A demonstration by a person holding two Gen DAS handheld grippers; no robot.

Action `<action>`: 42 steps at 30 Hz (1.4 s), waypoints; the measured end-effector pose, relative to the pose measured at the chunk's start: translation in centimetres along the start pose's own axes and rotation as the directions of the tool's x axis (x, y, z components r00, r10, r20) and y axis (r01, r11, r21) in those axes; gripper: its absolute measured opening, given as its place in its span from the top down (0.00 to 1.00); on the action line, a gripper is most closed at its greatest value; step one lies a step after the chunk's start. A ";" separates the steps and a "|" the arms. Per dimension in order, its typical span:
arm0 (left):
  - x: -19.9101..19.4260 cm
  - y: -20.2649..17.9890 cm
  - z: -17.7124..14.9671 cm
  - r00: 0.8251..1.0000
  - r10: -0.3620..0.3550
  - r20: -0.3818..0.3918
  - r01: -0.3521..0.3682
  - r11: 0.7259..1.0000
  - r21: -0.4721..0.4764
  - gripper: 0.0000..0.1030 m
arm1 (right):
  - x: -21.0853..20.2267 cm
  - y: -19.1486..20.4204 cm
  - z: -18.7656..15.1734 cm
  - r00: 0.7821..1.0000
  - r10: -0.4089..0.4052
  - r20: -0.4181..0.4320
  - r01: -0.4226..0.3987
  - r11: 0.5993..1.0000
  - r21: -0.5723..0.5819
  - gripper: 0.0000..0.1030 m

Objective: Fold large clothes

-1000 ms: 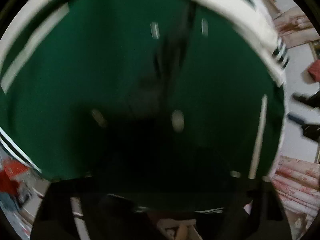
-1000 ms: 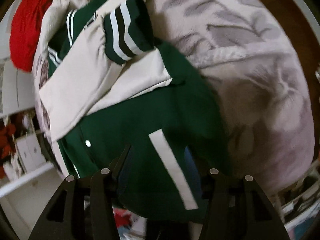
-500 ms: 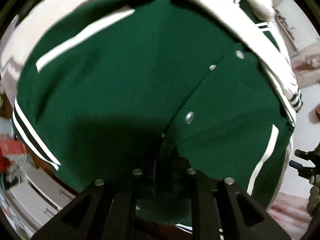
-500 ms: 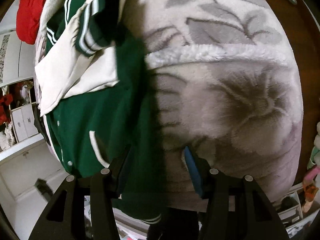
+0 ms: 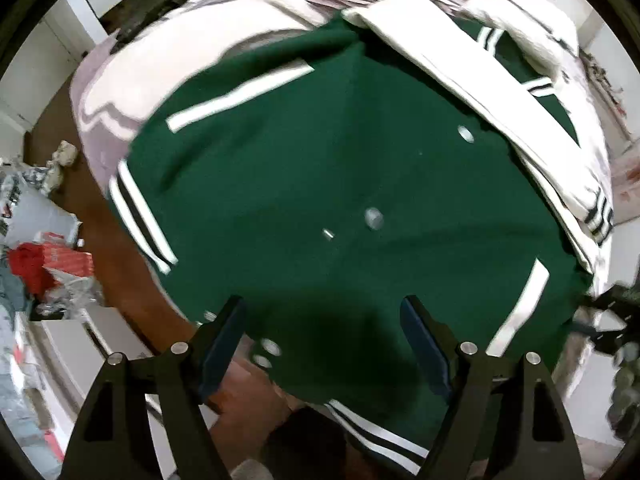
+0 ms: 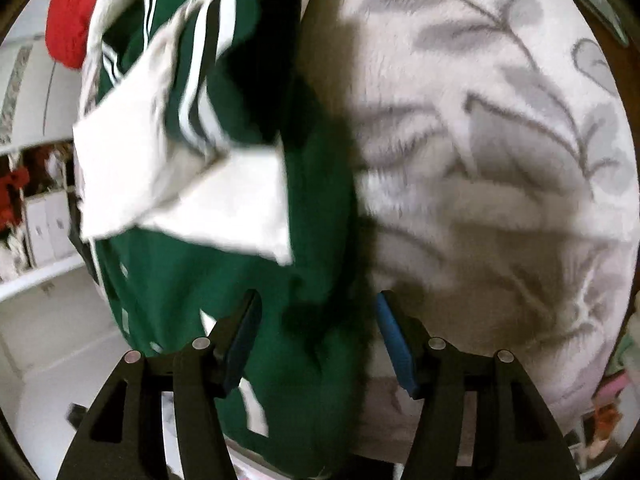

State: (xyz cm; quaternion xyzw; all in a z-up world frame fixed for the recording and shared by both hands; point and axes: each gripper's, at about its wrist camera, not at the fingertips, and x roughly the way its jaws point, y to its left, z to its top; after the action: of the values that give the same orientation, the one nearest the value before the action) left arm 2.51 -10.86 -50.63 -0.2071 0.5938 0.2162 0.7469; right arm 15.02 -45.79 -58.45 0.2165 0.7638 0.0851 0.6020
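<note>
Left gripper (image 5: 322, 344), half a second ago nearly closed on the jacket (image 5: 320, 184) hem, now opening above it with more jacket in view; right gripper (image 6: 316, 336) opening, jacket's folded edge between its jaws.

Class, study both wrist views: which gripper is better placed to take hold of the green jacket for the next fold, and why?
Probably the right gripper: the green jacket has a fold of its edge lying between the opening jaws, pads not yet pressing. The left gripper, also opening, hovers over the flat front panel with no edge between its fingers.
</note>
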 end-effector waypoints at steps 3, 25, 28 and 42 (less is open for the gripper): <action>3.3 -1.5 -1.0 0.999 0.017 -0.035 -0.014 0.997 0.076 0.24 | 2.6 -1.9 -2.3 0.994 -0.095 -0.058 0.094 0.995 -0.012 0.48; 1.9 -24.7 -17.9 0.868 0.368 0.333 -0.496 0.620 0.608 0.00 | -9.4 -1.2 -3.8 0.971 -0.236 0.045 0.240 0.958 -0.159 0.33; 5.6 -26.1 -18.4 0.829 0.447 0.336 -0.551 0.551 0.626 0.00 | -10.0 -3.3 -2.0 0.972 -0.232 0.047 0.237 0.959 -0.159 0.33; 0.0 -22.4 -12.3 0.895 0.357 0.268 -0.443 0.786 0.431 0.85 | -5.6 -2.7 10.7 0.940 0.341 0.011 -0.333 0.924 -0.186 0.16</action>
State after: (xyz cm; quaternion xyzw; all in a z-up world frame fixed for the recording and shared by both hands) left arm 5.45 -36.21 -52.07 0.1354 0.5919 0.2328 0.7597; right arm 25.63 -52.07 -57.34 0.2907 0.6910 0.2519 0.6120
